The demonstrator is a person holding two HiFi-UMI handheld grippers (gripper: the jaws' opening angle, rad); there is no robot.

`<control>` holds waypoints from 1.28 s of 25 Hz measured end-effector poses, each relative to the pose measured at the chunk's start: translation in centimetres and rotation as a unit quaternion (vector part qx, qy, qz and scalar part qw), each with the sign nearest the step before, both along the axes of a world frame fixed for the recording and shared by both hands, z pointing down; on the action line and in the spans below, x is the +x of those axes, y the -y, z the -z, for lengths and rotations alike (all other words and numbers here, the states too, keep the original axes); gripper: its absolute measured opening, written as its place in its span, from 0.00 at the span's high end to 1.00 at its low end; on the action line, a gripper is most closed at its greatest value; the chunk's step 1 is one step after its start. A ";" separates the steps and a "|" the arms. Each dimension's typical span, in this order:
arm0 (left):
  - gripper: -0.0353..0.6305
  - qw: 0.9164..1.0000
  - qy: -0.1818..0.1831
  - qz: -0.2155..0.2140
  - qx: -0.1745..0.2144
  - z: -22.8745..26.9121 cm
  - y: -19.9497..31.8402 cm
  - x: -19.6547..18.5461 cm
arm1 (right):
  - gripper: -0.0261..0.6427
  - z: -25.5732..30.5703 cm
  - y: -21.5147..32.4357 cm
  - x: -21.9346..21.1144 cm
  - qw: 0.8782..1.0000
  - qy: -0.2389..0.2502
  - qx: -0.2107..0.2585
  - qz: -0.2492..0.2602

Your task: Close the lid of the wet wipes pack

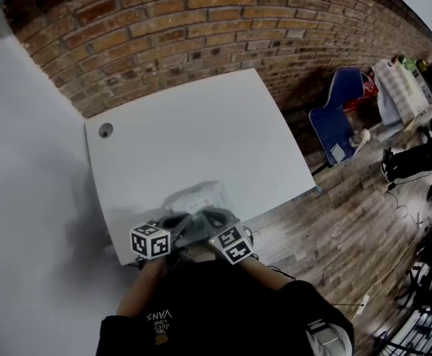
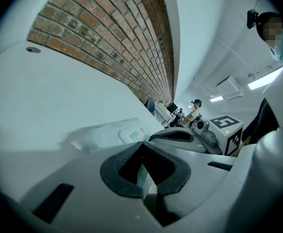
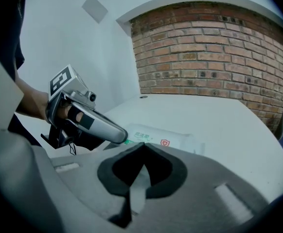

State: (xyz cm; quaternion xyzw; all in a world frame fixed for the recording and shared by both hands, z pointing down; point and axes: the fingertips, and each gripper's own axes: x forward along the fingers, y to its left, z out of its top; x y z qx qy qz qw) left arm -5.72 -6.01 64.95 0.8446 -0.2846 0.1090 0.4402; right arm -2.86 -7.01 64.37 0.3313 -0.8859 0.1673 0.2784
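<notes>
White bench (image 1: 201, 117) w/ wet wipes pack (image 1: 198, 196). We read left hand-held gripper (image 2: 142, 143), right hand-held gripper (image 3: 142, 144) both pinched together, empty, by pack (lid (image 2: 132, 135) looks flat; closure unconfirmed).

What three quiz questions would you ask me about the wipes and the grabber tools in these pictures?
1. True or false: the soft white plastic wet wipes pack lies on the flat white table.
2. Pick one: the wall behind the table is made of A) red-brown brick, B) clear glass, C) green tiles.
3. Fill the gap: the jaws of the grey left gripper are ____ (open or shut).

Key: 1 true. 2 A. 3 shut, since their tips meet.
</notes>
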 end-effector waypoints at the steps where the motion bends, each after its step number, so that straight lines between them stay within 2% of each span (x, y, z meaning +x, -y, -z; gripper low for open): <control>1: 0.94 1.000 0.001 -0.001 0.000 -0.1 0.0 0.0 | 0.97 -0.1 0.0 0.0 1.000 -0.002 -0.002 0.001; 14: 0.94 1.000 0.019 -0.008 -0.014 -0.6 0.0 0.2 | 0.97 -0.8 0.0 -0.1 1.000 -0.016 -0.014 0.015; 32: 0.94 1.000 0.016 -0.013 -0.021 -0.9 0.4 0.6 | 0.96 -1.4 0.3 -0.1 0.998 -0.055 -0.017 0.041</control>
